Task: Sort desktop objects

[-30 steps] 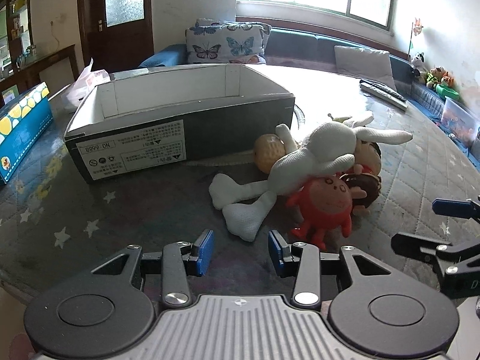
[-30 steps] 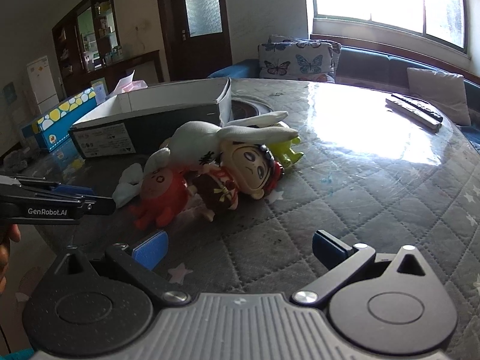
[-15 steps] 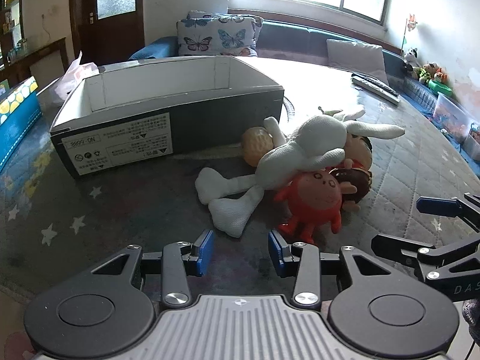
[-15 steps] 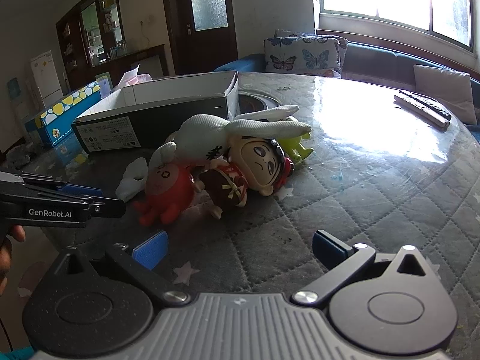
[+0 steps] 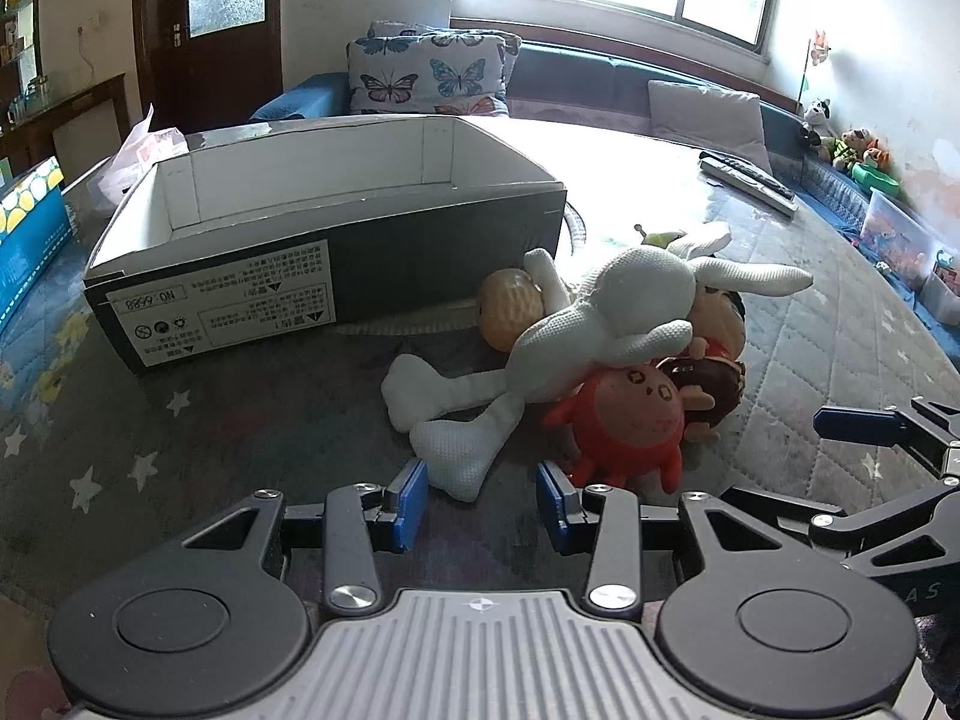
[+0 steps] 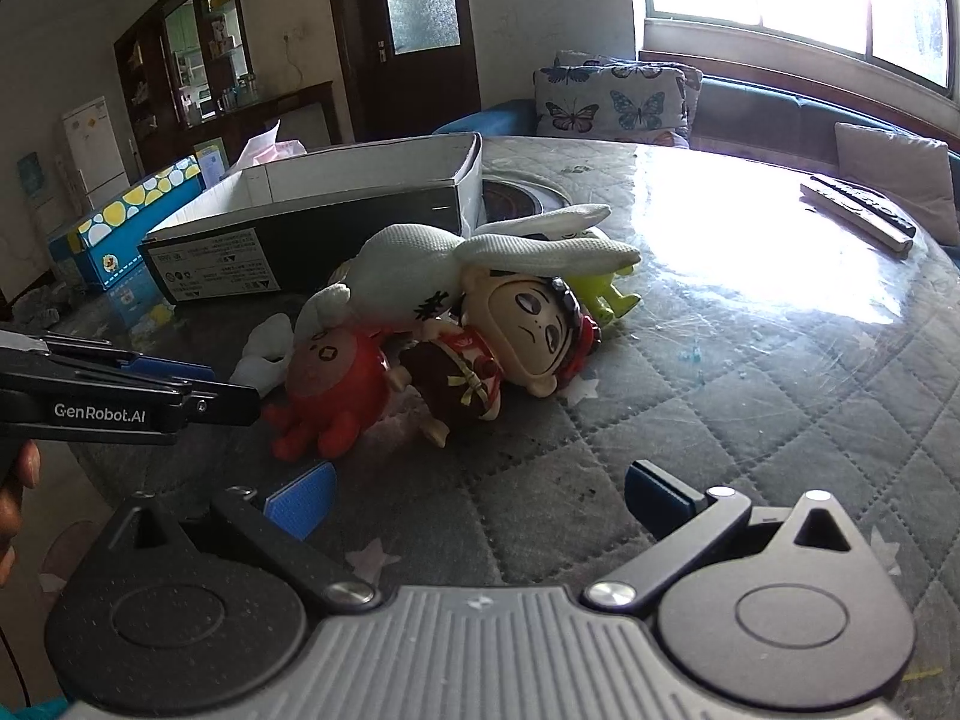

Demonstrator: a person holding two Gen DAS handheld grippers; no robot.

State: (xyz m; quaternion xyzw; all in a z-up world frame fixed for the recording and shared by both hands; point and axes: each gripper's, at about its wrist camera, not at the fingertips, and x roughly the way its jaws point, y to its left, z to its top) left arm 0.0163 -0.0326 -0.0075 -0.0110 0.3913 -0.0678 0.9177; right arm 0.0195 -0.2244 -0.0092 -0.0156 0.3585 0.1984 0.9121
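A pile of toys lies on the quilted table: a white plush rabbit (image 5: 606, 324) on top, a red octopus toy (image 5: 624, 420), a big-headed doll (image 6: 528, 324), a tan ball toy (image 5: 510, 312) and a green toy (image 6: 600, 294). An open, empty dark cardboard box (image 5: 324, 264) stands behind them to the left. My left gripper (image 5: 483, 498) is open, its blue pads either side of the rabbit's foot, not touching it. My right gripper (image 6: 480, 495) is open wide and empty, in front of the doll and octopus (image 6: 336, 384).
A blue box with yellow dots (image 6: 126, 210) sits at the table's left edge, with a tissue pack (image 5: 150, 144) behind the cardboard box. Remote controls (image 6: 858, 210) lie at the far right. A sofa with butterfly cushions (image 5: 432, 72) is beyond the table.
Both grippers have moved forward toward the toy pile; the toys look closer in both views. The left gripper's pads now flank the rabbit's foot. Neither has changed its opening.
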